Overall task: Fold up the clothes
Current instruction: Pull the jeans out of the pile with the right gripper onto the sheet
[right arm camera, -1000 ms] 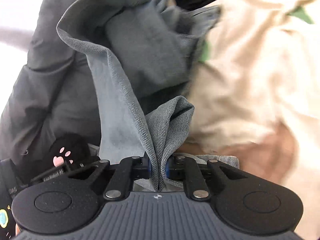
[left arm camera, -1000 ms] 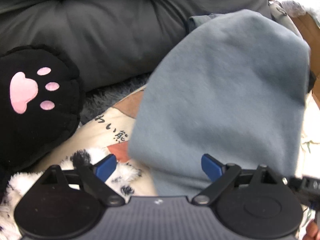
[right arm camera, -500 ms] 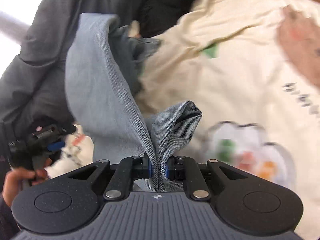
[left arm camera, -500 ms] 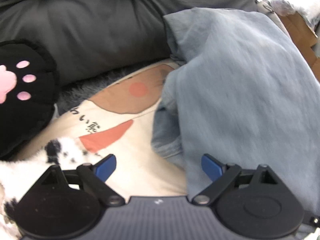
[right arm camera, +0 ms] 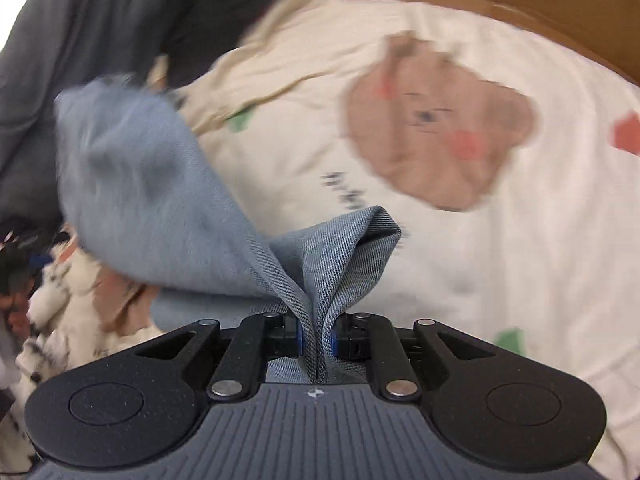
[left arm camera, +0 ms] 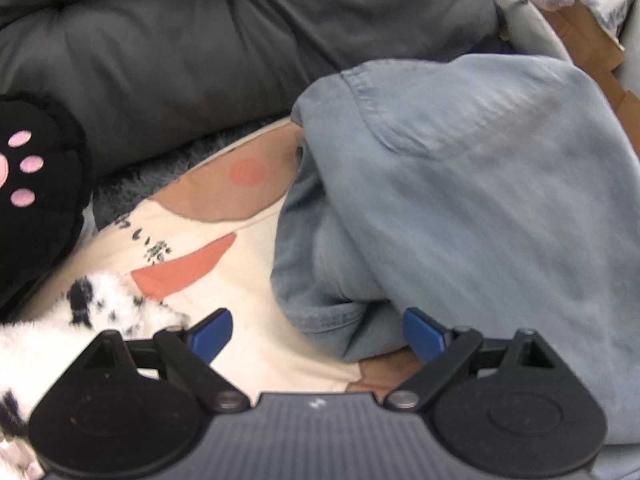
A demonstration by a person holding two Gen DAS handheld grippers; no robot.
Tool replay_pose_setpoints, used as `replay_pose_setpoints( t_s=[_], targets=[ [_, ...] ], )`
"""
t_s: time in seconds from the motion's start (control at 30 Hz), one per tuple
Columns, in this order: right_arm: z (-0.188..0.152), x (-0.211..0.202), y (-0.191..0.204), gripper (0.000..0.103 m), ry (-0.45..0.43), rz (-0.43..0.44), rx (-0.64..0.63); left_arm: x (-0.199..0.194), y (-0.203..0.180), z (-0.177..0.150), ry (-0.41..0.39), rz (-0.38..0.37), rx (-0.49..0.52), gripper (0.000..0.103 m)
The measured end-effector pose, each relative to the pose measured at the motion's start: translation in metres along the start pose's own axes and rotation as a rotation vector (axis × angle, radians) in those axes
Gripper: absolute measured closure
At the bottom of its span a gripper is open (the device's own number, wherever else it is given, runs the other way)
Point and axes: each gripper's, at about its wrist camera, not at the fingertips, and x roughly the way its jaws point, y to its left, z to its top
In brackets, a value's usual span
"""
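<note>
Light blue jeans (left arm camera: pixel 460 208) hang in a bunched heap over the right half of the left wrist view, their hem resting on the cream blanket. My left gripper (left arm camera: pixel 316 332) stands open just in front of that hem, its blue pads (left arm camera: pixel 422 334) wide apart with no cloth pinched. In the right wrist view my right gripper (right arm camera: pixel 316 340) is shut on a fold of the same jeans (right arm camera: pixel 160 216), which trail up and to the left, blurred by motion.
A cream blanket with a brown bear print (right arm camera: pixel 436 120) covers the surface. A dark grey cushion (left arm camera: pixel 200 60) runs along the back. A black plush with a pink paw (left arm camera: pixel 28 184) lies at left, beside white spotted fur (left arm camera: pixel 48 332). Brown cardboard (left arm camera: pixel 588 40) at far right.
The right gripper has swung away over the blanket, dragging the jeans with it. In the left wrist view the jeans dropped from a raised sheet into a bunched heap, uncovering blanket.
</note>
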Motion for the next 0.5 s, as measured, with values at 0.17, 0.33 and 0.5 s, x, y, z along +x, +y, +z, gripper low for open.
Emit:
replay_pose_setpoints(
  t_s=[0.17, 0.33, 0.5],
  targets=[
    [-0.016, -0.023, -0.035, 0.092, -0.016, -0.081, 0.036, -0.006, -0.003, -0.005, 0.000, -0.002, 0.025, 0.010],
    [-0.037, -0.048, -0.073, 0.092, -0.030, -0.170, 0.155, -0.004, -0.010, -0.006, 0.002, -0.001, 0.049, 0.010],
    [-0.061, -0.049, -0.093, 0.090, -0.049, -0.200, 0.213, 0.003, -0.021, -0.005, -0.014, -0.028, 0.069, 0.009]
  ],
)
